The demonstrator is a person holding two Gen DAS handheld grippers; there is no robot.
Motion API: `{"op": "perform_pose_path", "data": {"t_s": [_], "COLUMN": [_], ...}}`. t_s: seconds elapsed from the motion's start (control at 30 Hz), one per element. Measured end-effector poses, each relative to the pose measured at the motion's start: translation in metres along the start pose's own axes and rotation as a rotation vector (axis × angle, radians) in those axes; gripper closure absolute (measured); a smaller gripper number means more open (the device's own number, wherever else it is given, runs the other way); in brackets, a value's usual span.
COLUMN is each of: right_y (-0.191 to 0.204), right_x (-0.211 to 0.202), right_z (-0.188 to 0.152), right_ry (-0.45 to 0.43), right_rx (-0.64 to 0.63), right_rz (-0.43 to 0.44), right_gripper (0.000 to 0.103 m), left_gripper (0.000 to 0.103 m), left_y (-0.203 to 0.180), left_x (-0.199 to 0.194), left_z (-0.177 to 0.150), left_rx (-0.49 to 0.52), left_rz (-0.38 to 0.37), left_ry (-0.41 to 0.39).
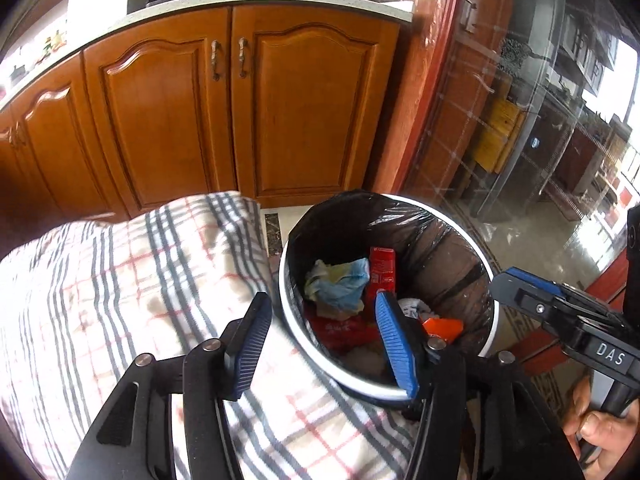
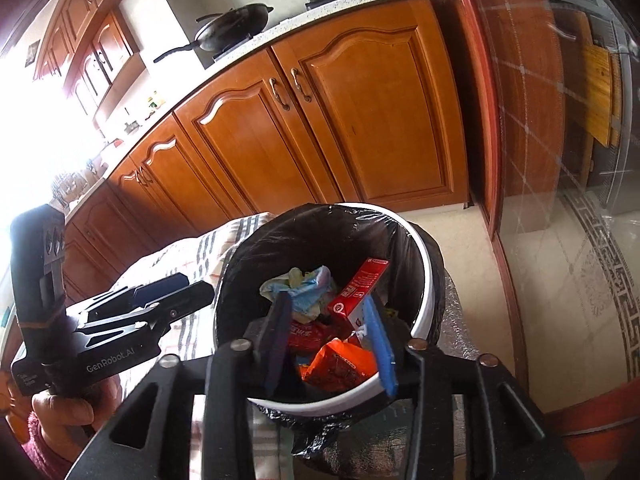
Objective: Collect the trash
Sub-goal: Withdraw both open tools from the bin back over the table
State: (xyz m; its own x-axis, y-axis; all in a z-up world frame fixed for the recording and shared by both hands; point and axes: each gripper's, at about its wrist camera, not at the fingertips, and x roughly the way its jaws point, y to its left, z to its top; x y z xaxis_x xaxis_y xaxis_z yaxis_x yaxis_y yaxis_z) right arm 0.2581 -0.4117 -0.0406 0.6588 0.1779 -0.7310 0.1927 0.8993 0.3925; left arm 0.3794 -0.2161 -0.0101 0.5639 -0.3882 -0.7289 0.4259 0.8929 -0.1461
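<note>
A white bin [image 1: 285, 280] lined with a black bag stands on the floor beside a checked cloth [image 1: 120, 280]. Inside lie a red box [image 1: 382, 270], a crumpled blue and yellow wrapper [image 1: 340, 284], a red packet [image 1: 344, 330] and an orange packet [image 1: 444, 326]. My left gripper [image 1: 320, 296] is open and straddles the bin's near-left rim, one pad over the cloth and one over the bin, holding nothing. My right gripper [image 2: 327, 296] is open above the bin [image 2: 424, 280], over the red box [image 2: 360, 288] and the orange packet [image 2: 340, 364], its pads touching nothing.
Wooden cabinet doors [image 1: 240, 112] under a worktop rise just behind the bin. A glass door [image 1: 520, 140] in a red frame stands to the right. A hand [image 1: 600, 432] holds the right gripper's handle. The cloth [image 2: 224, 248] covers something bulky left of the bin.
</note>
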Motion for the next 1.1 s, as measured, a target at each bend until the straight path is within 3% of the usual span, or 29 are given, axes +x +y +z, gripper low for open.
{"op": "perform_pose_path", "data": {"t_s": [0.17,0.2,0.43,0.67,0.77,0.9,1.1], "right_y": [0.006,0.009,0.039,0.072,0.085,0.103,0.13], "right_x": [-0.016,-0.019,-0.049,-0.083,-0.093,-0.103,-0.115], "right_z": [-0.021,-0.025,-0.056,-0.084,-0.098,-0.114,-0.145], "right_ry": [-0.055,-0.064,-0.157,-0.272,-0.316,-0.352,-0.47], "right_rx": [0.049,0.053,0.055,0.027,-0.002,-0.069,-0.228], "right_rz": [0.048,0.053,0.065,0.05,0.008,-0.033,-0.17], "right_gripper": [0.027,0.025,0.021,0.006,0.003,0.001,0.0], "left_gripper": [0.044,0.043,0.034,0.027,0.024,0.007,0.001], "left_y": [0.02,0.023,0.043,0.043,0.04,0.032,0.019], "left_x": [-0.025,-0.031,-0.086,-0.143,-0.163,-0.184,-0.206], "left_z": [-0.027,-0.033,-0.077,-0.127,-0.15,-0.179,-0.221], "left_rx": [-0.093,-0.106,-0.183,-0.181,-0.168,-0.137,-0.088], "left_rz": [-0.02,-0.026,-0.027,-0.003,0.024,0.098,0.182], "left_ry": [-0.036,-0.044,-0.139,-0.249,-0.307,-0.405,-0.501]}}
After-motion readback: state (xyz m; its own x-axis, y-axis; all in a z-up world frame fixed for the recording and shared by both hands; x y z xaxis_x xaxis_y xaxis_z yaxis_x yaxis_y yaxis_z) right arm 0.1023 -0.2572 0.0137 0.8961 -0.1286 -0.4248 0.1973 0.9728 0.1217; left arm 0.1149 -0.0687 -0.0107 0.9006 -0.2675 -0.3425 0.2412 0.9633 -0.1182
